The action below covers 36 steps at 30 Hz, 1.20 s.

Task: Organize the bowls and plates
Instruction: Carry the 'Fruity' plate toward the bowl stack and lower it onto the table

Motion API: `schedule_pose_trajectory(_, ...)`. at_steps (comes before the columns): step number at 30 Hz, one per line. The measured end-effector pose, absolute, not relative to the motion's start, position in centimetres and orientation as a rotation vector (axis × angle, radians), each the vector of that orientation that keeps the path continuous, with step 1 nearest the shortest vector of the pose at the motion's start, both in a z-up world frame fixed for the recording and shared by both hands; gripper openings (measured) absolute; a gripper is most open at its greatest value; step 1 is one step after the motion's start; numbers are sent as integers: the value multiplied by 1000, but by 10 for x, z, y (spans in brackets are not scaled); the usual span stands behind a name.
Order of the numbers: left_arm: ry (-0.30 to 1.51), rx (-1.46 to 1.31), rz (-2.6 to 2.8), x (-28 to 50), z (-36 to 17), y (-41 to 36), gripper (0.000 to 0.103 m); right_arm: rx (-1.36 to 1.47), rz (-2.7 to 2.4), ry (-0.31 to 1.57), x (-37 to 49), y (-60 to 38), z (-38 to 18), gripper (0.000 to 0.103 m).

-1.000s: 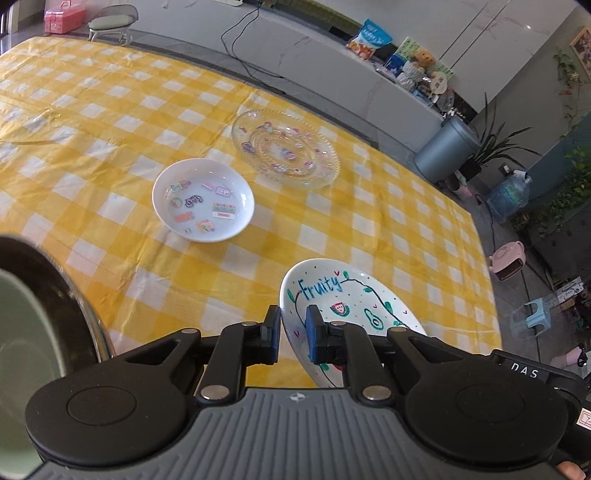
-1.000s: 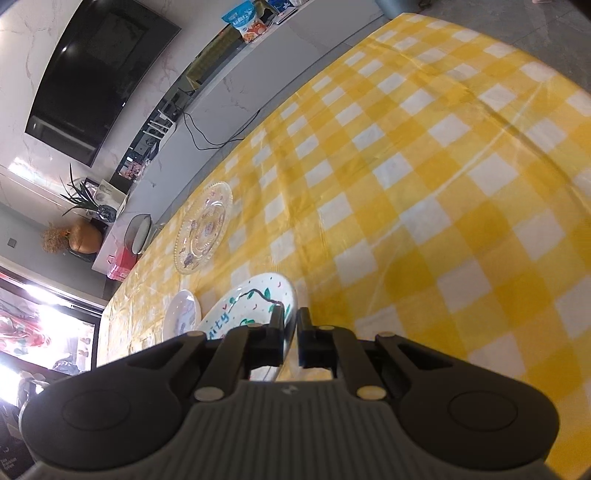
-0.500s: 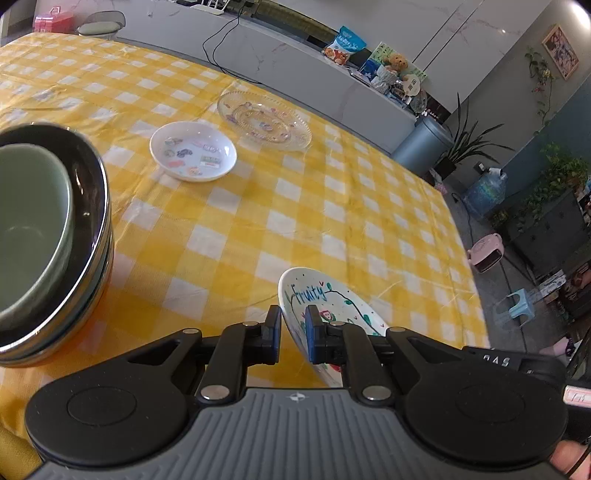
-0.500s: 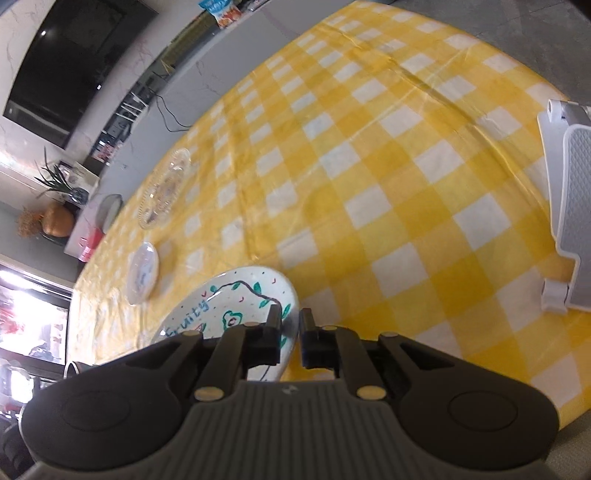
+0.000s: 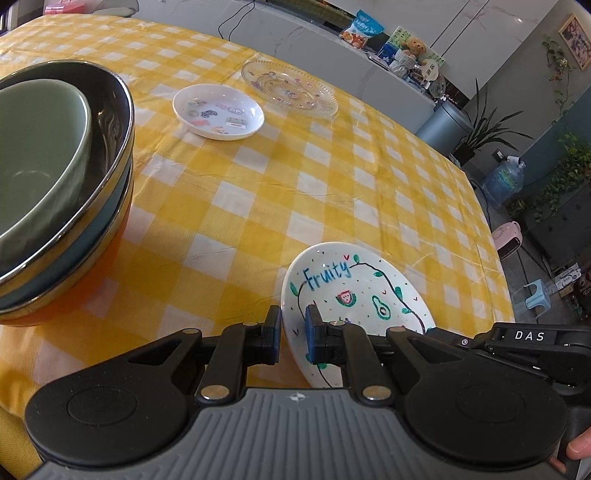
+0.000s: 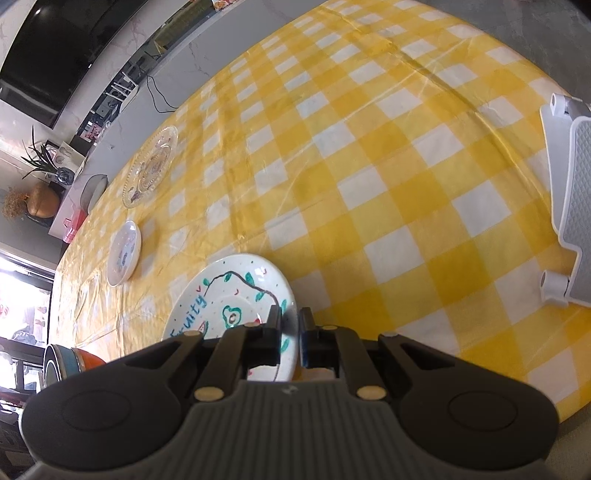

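A white plate (image 5: 351,288) painted with "Fruity", an avocado and leaves is gripped at two opposite rims, close over the yellow checked tablecloth (image 5: 258,192). My left gripper (image 5: 293,325) is shut on its left rim. My right gripper (image 6: 290,325) is shut on the right rim of the same plate (image 6: 229,295). A stack of bowls (image 5: 55,184), green inside steel over blue and orange, stands at the left. Farther back lie a small white sticker plate (image 5: 218,110) and a clear glass plate (image 5: 290,88).
A white ribbed rack (image 6: 572,203) sits at the table's right edge. The bowl stack (image 6: 62,363) shows low on the left in the right wrist view. A cabinet with snacks (image 5: 362,29), a bin and plants lie beyond the table. A thumb (image 5: 576,448) shows at the corner.
Both grippers carried the Fruity plate back and lower toward the cloth, still gripped. The bowl stack grew large at the left, and the white rack came into the right wrist view.
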<state>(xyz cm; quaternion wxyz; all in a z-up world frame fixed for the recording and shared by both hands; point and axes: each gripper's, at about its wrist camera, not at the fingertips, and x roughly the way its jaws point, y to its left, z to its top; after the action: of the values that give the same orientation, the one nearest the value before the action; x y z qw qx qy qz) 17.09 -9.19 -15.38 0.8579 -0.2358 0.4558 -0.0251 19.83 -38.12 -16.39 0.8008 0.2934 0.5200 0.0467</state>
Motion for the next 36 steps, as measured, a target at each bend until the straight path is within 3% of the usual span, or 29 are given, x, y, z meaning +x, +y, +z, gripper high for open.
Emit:
schedule_pose_trajectory(21, 993, -485, -48, 171, -160, -92, 15, 600, 92, 1157, 204, -373, -168, 10)
schedule_pose_trajectory(25, 997, -467, -22, 173, -154, -93, 15, 602, 89, 1152, 204, -373, -168, 15)
schedule_pose_trajectory(31, 980, -469, -50, 174, -133, -87, 20, 523, 86, 991, 198, -366, -144, 32)
schedule_pose_trajectory(36, 1019, -414, -94, 193, -105, -76, 22, 499, 102, 879, 197, -358, -128, 34)
